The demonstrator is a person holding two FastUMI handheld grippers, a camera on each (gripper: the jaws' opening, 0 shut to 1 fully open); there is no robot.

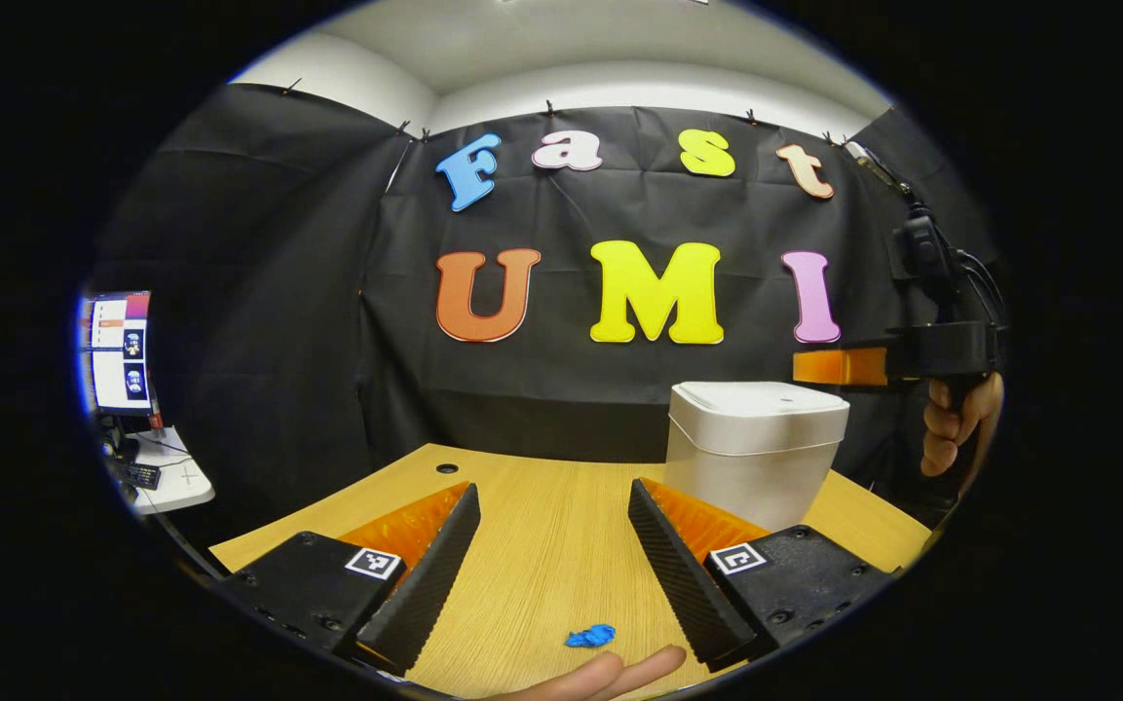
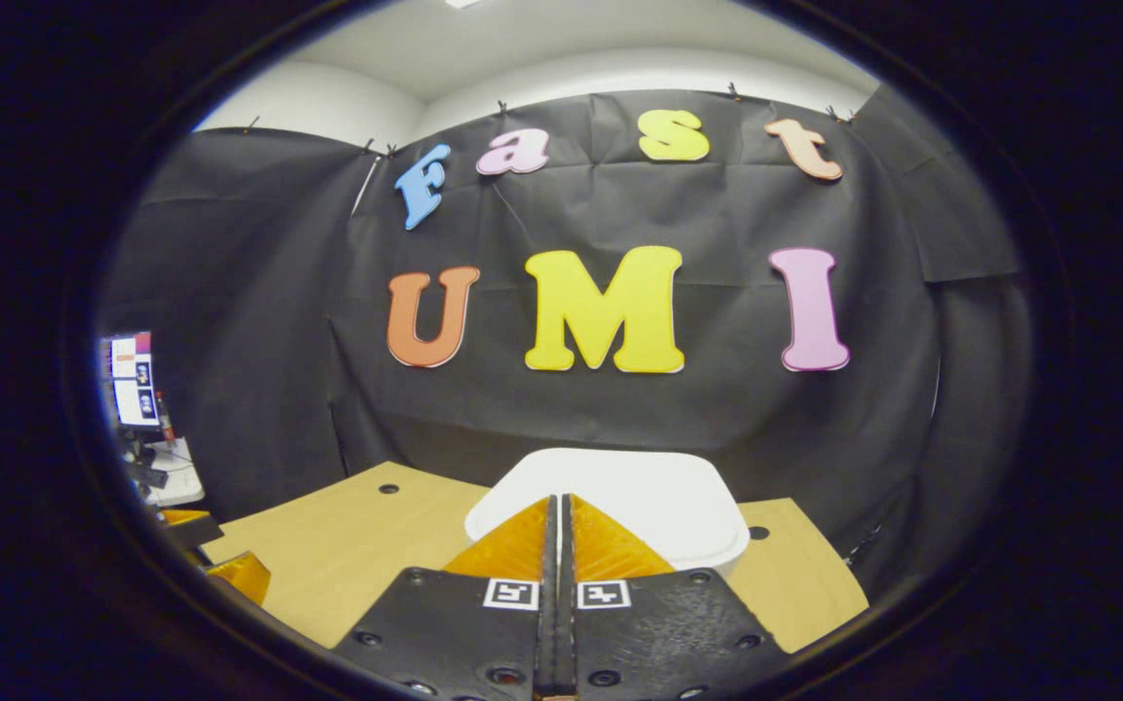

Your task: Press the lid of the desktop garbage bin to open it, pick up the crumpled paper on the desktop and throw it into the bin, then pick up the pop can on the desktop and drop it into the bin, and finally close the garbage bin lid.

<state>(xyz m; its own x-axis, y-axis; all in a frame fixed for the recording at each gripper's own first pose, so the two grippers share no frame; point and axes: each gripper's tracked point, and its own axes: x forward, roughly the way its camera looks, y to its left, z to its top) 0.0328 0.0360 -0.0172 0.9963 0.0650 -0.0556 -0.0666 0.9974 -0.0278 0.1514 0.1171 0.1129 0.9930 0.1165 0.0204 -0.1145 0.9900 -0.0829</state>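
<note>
1. The left gripper [image 1: 553, 506] is wide open. Its two fingers stand far apart and hold nothing. The inner faces of the fingers have small ridges, and each black block behind them has a little square marker on top.

2. Between those fingers, low down on the wooden table [image 1: 542, 555], lies a small blue crumpled thing [image 1: 590, 637]. It is tiny and hard to make out, so I cannot tell if it is the paper. Just below it, two fingertips of a hand [image 1: 610, 672] poke in, cut off at the edge.

3. The right gripper [image 2: 557, 506] is shut tight. Its two fingers meet in one thin line with nothing between them. Their tips hang over the near edge of the lid [image 2: 649, 497]; I cannot tell if they touch it.

4. The bin [image 1: 754, 453] is white and smooth, like plastic, with round corners. It gets a bit thinner toward the bottom. The lid is flat and closed. It stands on the far right part of the table, and the left gripper's right finger hides its bottom corner.

5. In the left gripper view, the right gripper shows far off, up above the bin's right side, with a hand [image 1: 955, 424] on its handle. Part of it is cut off.

6. The table is light wood with fine lines and small round holes [image 1: 446, 468].

7. A screen [image 1: 118, 352] glows at the far left, too small to make out.
</note>
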